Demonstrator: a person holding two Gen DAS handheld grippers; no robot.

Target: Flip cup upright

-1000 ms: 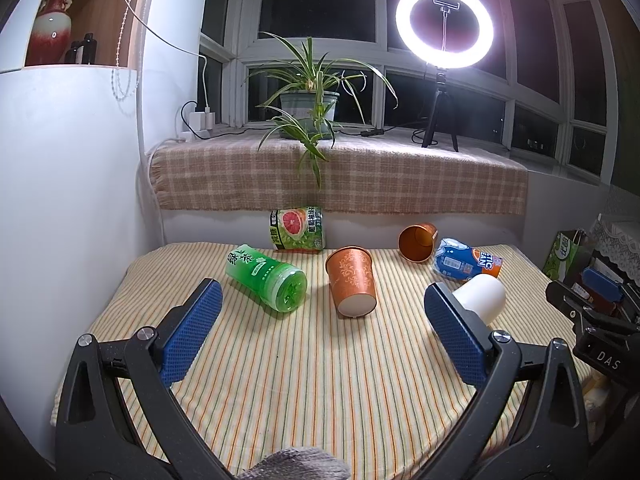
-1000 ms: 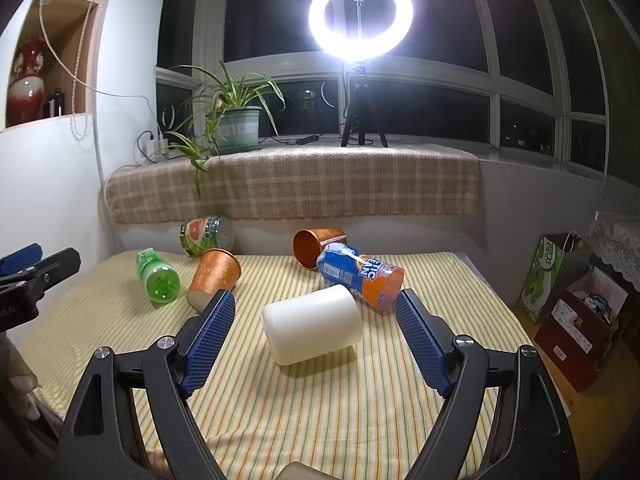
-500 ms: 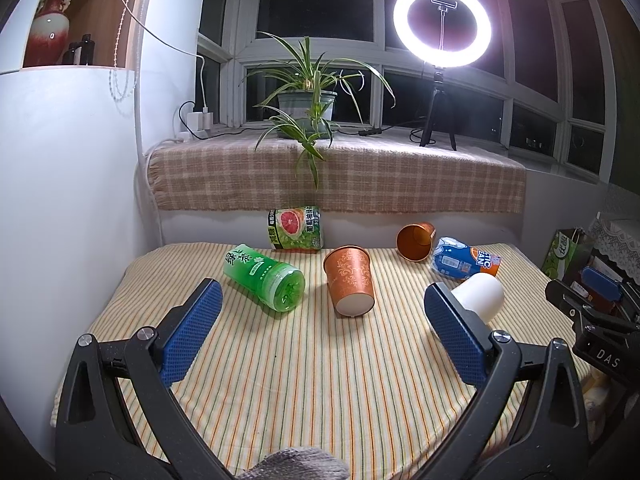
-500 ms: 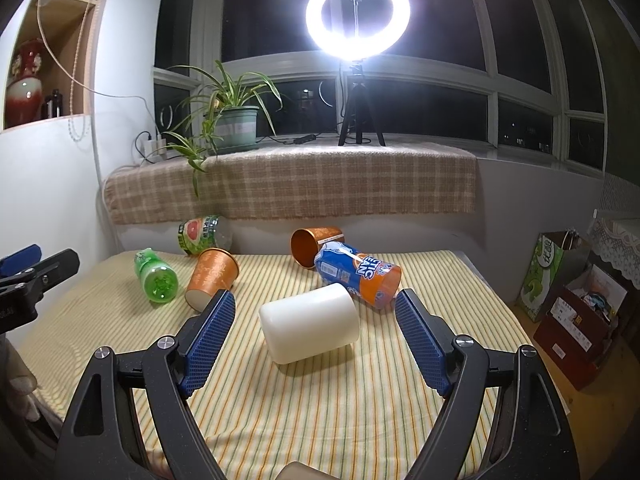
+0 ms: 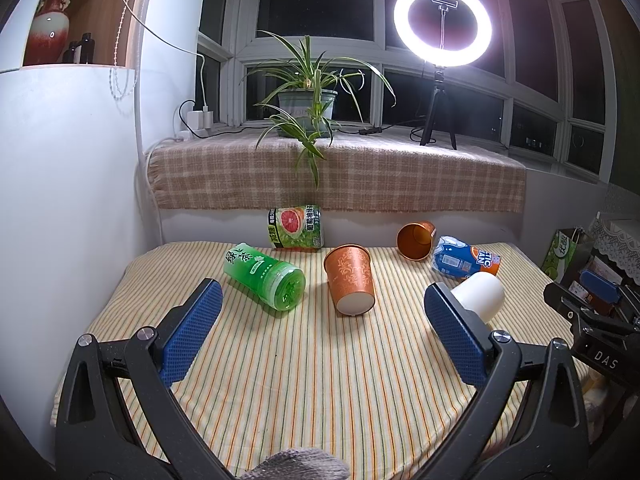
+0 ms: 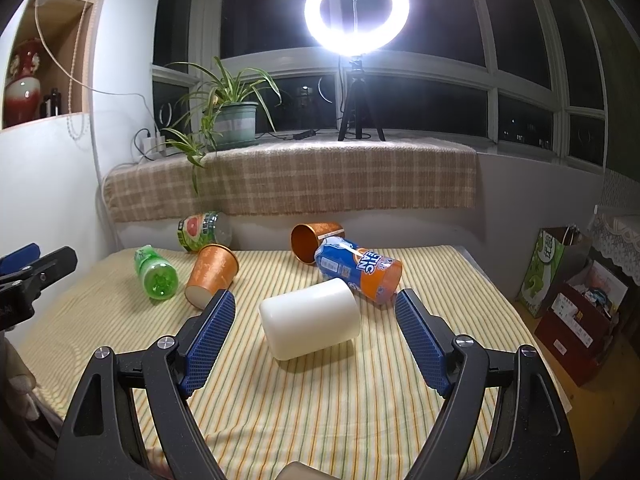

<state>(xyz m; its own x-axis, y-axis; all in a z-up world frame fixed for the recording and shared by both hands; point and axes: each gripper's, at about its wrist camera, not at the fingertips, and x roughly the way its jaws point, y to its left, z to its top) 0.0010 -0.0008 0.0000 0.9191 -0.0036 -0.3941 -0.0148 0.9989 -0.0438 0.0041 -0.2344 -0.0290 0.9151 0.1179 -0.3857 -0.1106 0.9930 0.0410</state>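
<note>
**Cups and bottles lie tipped over on a striped cloth**

Striped yellow cloth (image 6: 320,408), soft and slightly rumpled, covers the table under both tongs. Nearest, the right gripper (image 6: 314,332) stands spread wide, its blue dimpled pads (image 6: 210,334) empty, with the white cup (image 6: 310,322) lying on its side between them but untouched; smooth and matte, its closed base faces the camera and its mouth is turned away. From the other view the left gripper (image 5: 322,330) is likewise wide apart and holds nothing, and its right pad covers part of that white cup (image 5: 480,296). Beyond lie a patterned orange paper cup (image 5: 351,284), base forward, beside a clear green ribbed bottle (image 5: 266,276). Farther back a blue-and-orange labelled bottle (image 6: 358,274) touches the white cup and hides part of a copper-toned cup (image 6: 310,240), whose open mouth shows. A grapefruit-labelled bottle (image 5: 295,227) rests against the back wall. Behind, a checked woven cloth (image 6: 320,180) drapes the sill, bearing a potted plant (image 6: 230,114) and a glaring ring light (image 6: 357,10).
</note>
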